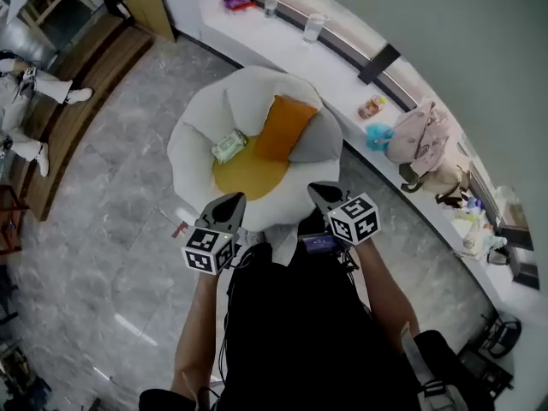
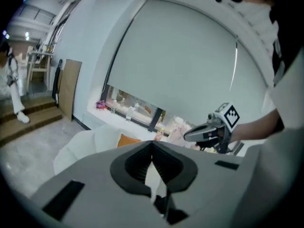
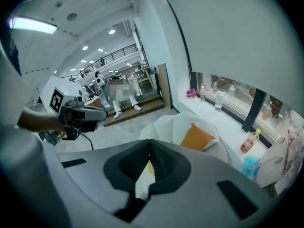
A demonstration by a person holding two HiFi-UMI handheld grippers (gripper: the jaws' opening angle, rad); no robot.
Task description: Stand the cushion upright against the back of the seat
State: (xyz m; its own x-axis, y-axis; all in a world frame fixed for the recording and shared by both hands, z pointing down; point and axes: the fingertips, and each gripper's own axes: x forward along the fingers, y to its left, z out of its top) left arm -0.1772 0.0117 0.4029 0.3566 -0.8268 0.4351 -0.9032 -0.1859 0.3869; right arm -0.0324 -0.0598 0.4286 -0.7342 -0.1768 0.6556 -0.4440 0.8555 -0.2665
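Observation:
An orange cushion (image 1: 283, 127) stands tilted against the right back of a white petal-shaped chair (image 1: 193, 139) with a yellow seat (image 1: 248, 174). A grey cushion (image 1: 318, 139) leans beside it. My left gripper (image 1: 230, 199) and right gripper (image 1: 319, 189) hang in front of the chair, short of its near edge, both shut with nothing between the jaws. In the left gripper view, the cushion (image 2: 127, 140) peeks over the shut left gripper (image 2: 152, 145), and the right gripper (image 2: 190, 135) shows at the right. In the right gripper view, the cushion (image 3: 195, 137) sits beyond the shut right gripper (image 3: 149, 143).
A pale green packet (image 1: 229, 145) lies on the seat's left. Behind the chair runs a white window ledge (image 1: 282, 37) with bottles (image 1: 313, 27), a pink bag (image 1: 415, 135) and a teal item (image 1: 379, 136). Wooden steps (image 1: 77, 84) and a person's legs (image 1: 38, 84) are at upper left.

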